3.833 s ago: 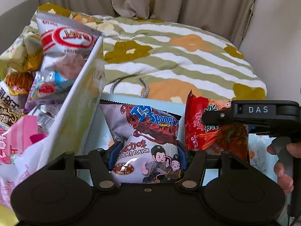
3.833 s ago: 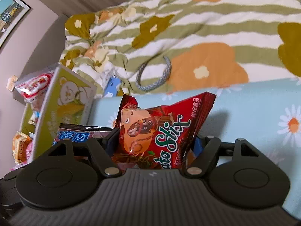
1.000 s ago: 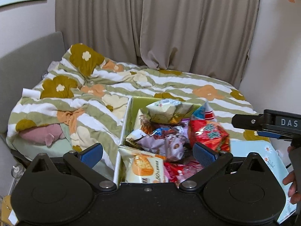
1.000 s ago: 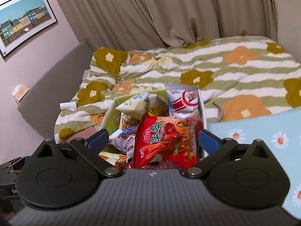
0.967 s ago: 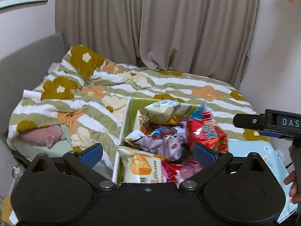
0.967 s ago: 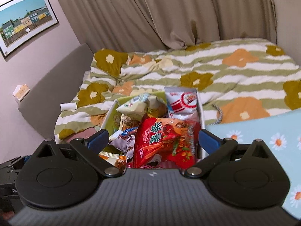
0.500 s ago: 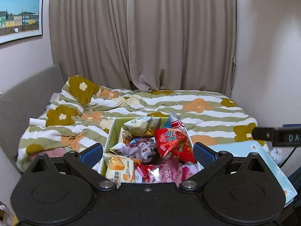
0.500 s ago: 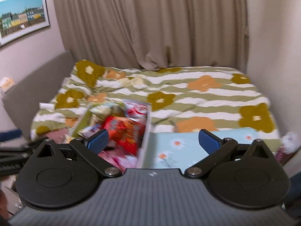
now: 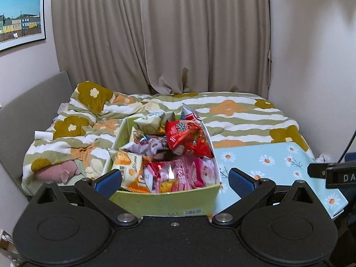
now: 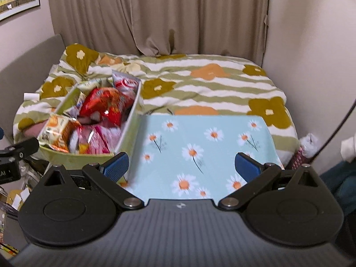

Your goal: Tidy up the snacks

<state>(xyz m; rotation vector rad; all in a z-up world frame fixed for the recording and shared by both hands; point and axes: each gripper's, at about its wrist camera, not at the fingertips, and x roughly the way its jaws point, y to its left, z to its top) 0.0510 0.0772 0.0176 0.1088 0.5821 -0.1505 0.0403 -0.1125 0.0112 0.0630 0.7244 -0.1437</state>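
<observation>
Snacks (image 9: pixel 189 138) lie beyond left tool (image 9: pixel 174 179).

snack packets (image 9: pixel 178 146) in box (image 9: pixel 164 202) | box on bed (image 9: pixel 233 115) — mat (image 10: pixel 200 138) touching its right side

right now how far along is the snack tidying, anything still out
It looks essentially done. The green box is piled with packets, the red snack bag lying on top. The daisy-print surface beside it shows no loose snacks. Nothing is in hand: the left gripper and right gripper both have open, empty jaws, held back from the box. No stray packet shows on the striped bedding either.
</observation>
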